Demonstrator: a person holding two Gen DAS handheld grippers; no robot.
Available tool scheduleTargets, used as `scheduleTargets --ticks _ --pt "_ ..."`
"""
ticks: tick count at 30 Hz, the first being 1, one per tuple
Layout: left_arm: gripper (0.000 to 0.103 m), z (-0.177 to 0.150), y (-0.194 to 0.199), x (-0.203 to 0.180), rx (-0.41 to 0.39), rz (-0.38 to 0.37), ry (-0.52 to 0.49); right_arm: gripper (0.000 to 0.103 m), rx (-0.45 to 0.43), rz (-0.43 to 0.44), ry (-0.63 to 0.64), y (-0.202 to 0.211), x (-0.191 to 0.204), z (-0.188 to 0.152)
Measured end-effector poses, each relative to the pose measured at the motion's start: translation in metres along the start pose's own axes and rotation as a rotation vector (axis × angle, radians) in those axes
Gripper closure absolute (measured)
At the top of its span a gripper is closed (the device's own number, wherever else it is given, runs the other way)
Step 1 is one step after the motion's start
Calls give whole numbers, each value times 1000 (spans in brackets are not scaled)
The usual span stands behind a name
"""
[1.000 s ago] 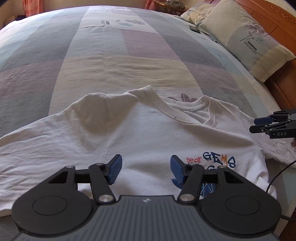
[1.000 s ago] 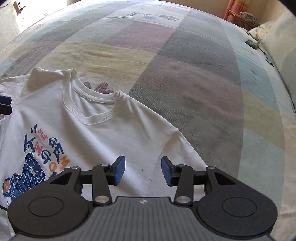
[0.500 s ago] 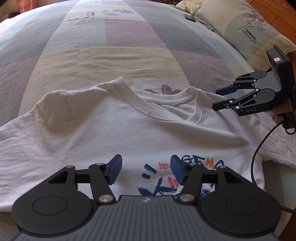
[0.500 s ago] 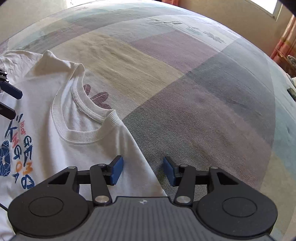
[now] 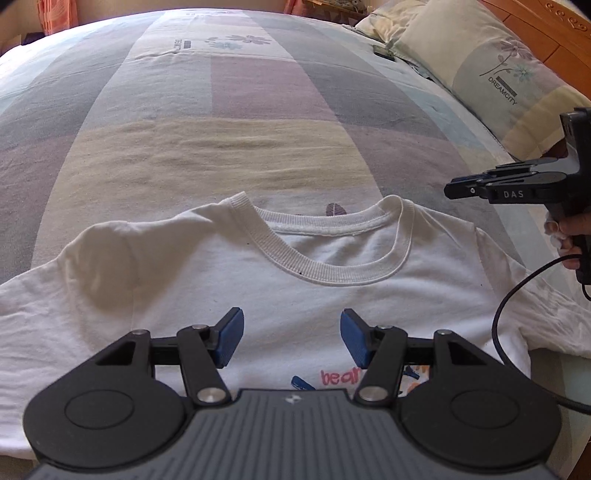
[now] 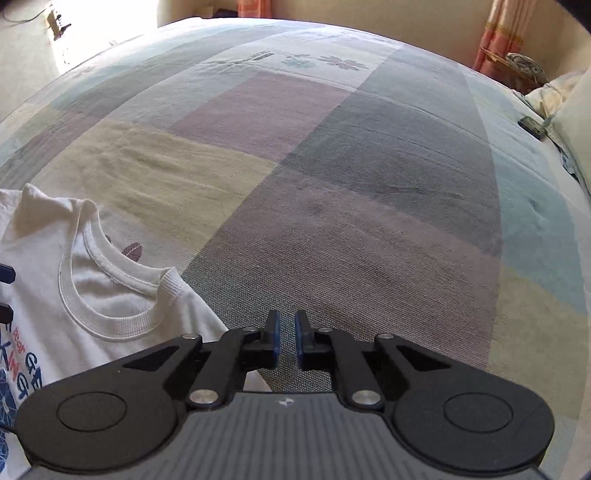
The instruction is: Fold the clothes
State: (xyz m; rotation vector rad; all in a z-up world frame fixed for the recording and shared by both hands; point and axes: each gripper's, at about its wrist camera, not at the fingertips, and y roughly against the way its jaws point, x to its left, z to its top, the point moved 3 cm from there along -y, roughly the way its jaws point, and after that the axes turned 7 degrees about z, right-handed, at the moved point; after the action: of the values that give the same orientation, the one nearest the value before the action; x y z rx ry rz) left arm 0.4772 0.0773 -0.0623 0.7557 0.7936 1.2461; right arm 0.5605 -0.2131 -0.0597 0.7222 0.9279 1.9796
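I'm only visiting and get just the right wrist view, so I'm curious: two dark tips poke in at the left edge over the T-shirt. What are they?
Observer: The fingertips of the left gripper. Its blue-padded jaws stand open over the chest of the white T-shirt, holding nothing.
Operator: Is the shirt's other sleeve spread out?
Observer: Yes, the other sleeve lies out to the side on the bedspread, a little wrinkled.
Operator: What's beyond my right edge?
Observer: A pillow printed DREAMCITY, against a wooden headboard.
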Motion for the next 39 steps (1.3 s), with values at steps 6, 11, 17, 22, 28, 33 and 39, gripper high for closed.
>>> scheduleTargets --ticks 6,11,17,22,28,33,39 --pt "43 23 -29 50 -32 79 45 63 -12 84 -39 27 35 -18" --pt "46 45 -21 89 -92 115 137 59 31 89 -31 23 66 -33" --pt "37 17 20 90 -136 107 117 48 26 86 -68 23 89 -33" --pt "37 -27 13 115 -100 270 159 28 48 -2 -75 11 101 -40" --pt "37 -45 33 154 -101 328 362 9 46 -35 -231 -18 84 -52" --pt "33 -61 67 191 -175 346 427 0 88 -66 -256 -28 91 -44" --pt "33 -93 69 250 -162 360 516 0 173 -143 -182 -33 108 -40"
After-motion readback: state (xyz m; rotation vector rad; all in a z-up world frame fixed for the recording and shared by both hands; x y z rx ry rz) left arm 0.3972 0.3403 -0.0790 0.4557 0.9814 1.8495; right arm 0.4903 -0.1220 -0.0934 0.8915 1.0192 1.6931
